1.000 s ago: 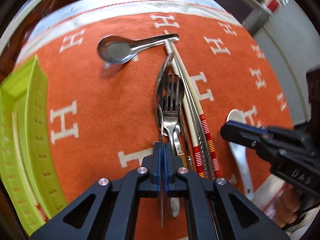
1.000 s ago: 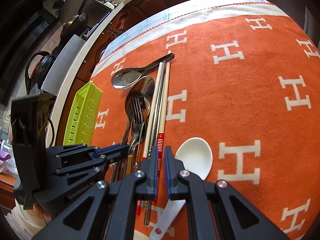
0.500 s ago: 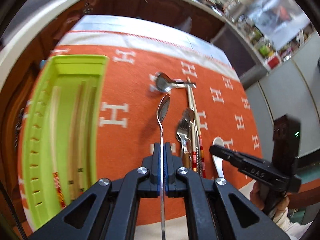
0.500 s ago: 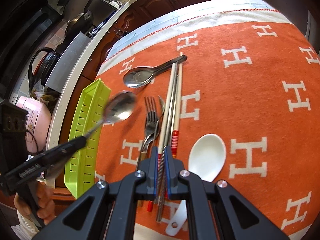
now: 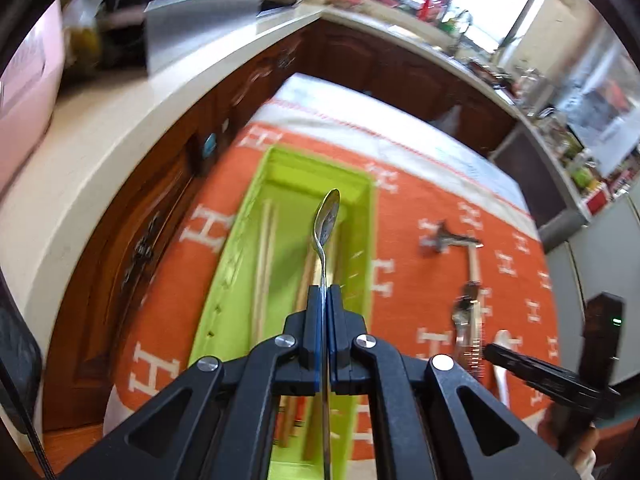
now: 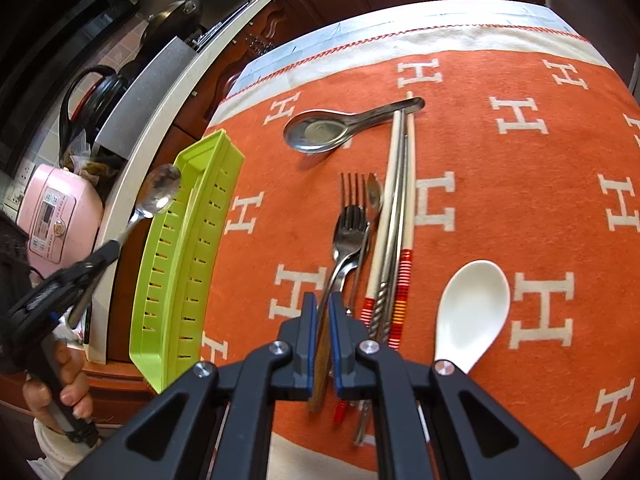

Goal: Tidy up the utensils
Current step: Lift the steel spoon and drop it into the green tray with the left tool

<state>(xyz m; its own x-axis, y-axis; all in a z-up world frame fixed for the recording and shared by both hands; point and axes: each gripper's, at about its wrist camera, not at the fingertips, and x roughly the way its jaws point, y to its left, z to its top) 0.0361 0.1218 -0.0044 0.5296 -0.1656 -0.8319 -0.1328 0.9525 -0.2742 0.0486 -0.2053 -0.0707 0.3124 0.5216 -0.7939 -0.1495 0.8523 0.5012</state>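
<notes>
My left gripper (image 5: 324, 296) is shut on the handle of a steel spoon (image 5: 327, 216) and holds it above the green utensil tray (image 5: 362, 240), which holds several chopsticks (image 5: 265, 248). The same spoon (image 6: 160, 192) shows in the right wrist view, raised left of the tray (image 6: 188, 248). My right gripper (image 6: 323, 304) hovers low over the handles of two forks (image 6: 350, 224), jaws nearly closed with a narrow gap and a handle seen between them. Chopsticks (image 6: 394, 216), a steel ladle spoon (image 6: 320, 132) and a white ceramic spoon (image 6: 472, 304) lie on the orange cloth.
The orange cloth (image 6: 520, 200) with white H marks covers the table. A white counter (image 5: 100, 152) with a pink cooker (image 6: 56, 220), kettle and pans runs along the left beyond the tray. Dark wooden cabinets (image 5: 380, 64) stand behind.
My left gripper has lifted the steel spoon out of the pile and carried it left, over the green tray. My right gripper has shifted left from the chopsticks to the fork handles.
</notes>
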